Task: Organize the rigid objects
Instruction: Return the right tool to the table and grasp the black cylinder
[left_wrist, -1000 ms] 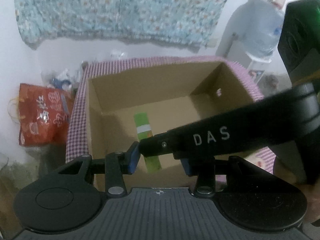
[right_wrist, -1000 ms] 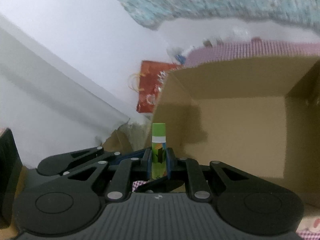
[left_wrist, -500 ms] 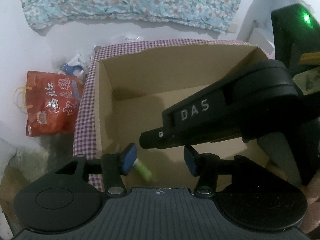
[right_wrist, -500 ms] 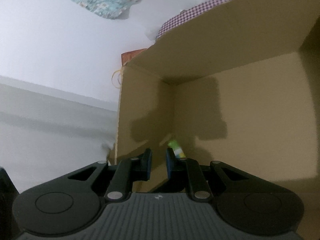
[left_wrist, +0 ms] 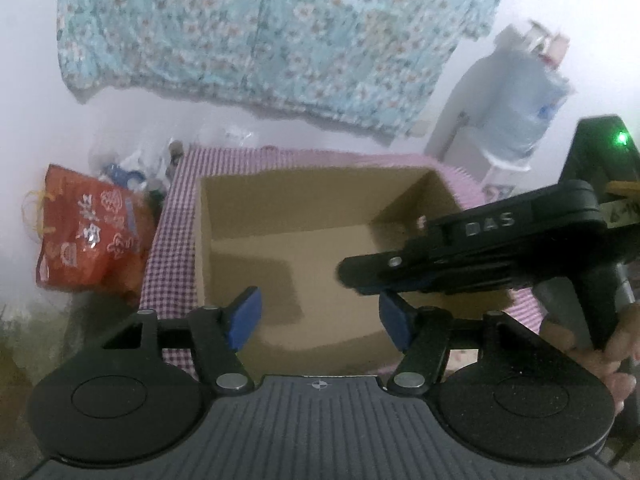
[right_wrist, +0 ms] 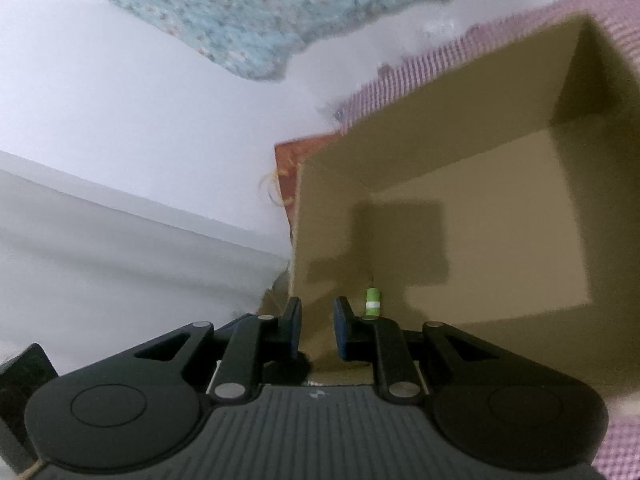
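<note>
An open cardboard box (left_wrist: 320, 200) stands on a checked cloth; it also shows in the right wrist view (right_wrist: 500, 168). A small green stick with a white band (right_wrist: 372, 301) lies on the box floor near its front left corner. My left gripper (left_wrist: 320, 316) is open and empty above the box's front edge. My right gripper (right_wrist: 317, 328) is open and empty, just left of the green stick and above it. The right gripper also shows in the left wrist view (left_wrist: 352, 272), reaching over the box from the right.
A red printed bag (left_wrist: 88, 236) sits left of the box beside the wall. A water bottle dispenser (left_wrist: 516, 112) stands at the back right. A floral cloth (left_wrist: 260, 32) hangs on the wall behind. Pink checked cloth (left_wrist: 168, 240) covers the surface under the box.
My right gripper held the green stick a second ago, then opened and let it drop into the box. It has since pulled back to the right. My left gripper opened wider.
</note>
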### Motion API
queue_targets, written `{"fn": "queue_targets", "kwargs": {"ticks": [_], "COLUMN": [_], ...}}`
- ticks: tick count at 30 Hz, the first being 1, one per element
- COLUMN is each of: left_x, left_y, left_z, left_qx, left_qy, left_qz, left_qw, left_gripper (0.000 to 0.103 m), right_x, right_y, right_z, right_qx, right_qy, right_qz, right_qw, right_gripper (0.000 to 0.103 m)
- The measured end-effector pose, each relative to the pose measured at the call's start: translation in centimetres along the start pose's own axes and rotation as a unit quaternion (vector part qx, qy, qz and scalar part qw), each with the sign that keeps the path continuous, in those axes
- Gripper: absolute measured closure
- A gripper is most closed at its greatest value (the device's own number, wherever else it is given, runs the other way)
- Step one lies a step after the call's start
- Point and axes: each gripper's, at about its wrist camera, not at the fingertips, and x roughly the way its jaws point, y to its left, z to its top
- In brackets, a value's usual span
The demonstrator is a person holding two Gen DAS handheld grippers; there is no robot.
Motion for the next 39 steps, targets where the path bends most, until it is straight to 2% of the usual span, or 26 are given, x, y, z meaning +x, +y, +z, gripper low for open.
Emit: {"fn": "queue_targets", "kwargs": {"ticks": [7, 10, 13, 18, 22, 28, 33, 37, 39], "left_x": [-4.8, -5.1, -4.3, -1.1, 1.7, 4.5, 5.6, 6.2, 6.5], "left_y": [-2.1, -3.3, -4.8, -6.9, -8.7, -9.8, -10.3, -10.6, -10.6], "left_z": [-2.7, -4.6, -6.5, -10.6, -13.4, -15.1, -16.0, -16.2, -16.2], "left_qx": [0.016, 0.023, 0.038, 0.067, 0.110, 0.133, 0.133, 0.133, 0.132], "left_qy": [-0.030, -0.015, 0.009, 0.051, 0.069, 0.094, 0.105, 0.115, 0.118], "left_qz": [-0.032, -0.050, -0.055, -0.048, -0.032, -0.036, -0.039, -0.039, -0.039], "left_qw": [0.9989, 0.9984, 0.9977, 0.9953, 0.9911, 0.9860, 0.9848, 0.9837, 0.9835], "left_gripper": [0.034, 0.034, 0.034, 0.035, 0.042, 0.059, 0.066, 0.067, 0.067], "right_x": [-9.2, -11.8, -12.7, -10.7, -8.5, -5.3, -2.7, -0.7, -0.4], "right_y": [1.4, 0.6, -0.9, -4.6, -7.2, -8.7, -8.6, -8.9, -9.2], "right_z": [-5.8, -8.9, -12.2, -16.6, -18.2, -18.2, -17.6, -17.4, -17.6], "right_qx": [-0.042, -0.054, -0.053, -0.030, -0.010, -0.018, -0.042, -0.057, -0.059], "right_qy": [-0.073, -0.090, -0.090, -0.061, -0.047, -0.025, -0.004, 0.012, 0.014], "right_qz": [0.014, 0.001, -0.035, -0.095, -0.131, -0.148, -0.171, -0.192, -0.187], "right_qw": [0.996, 0.995, 0.994, 0.993, 0.990, 0.988, 0.984, 0.980, 0.980], "right_gripper": [0.083, 0.081, 0.077, 0.074, 0.074, 0.074, 0.074, 0.078, 0.079]}}
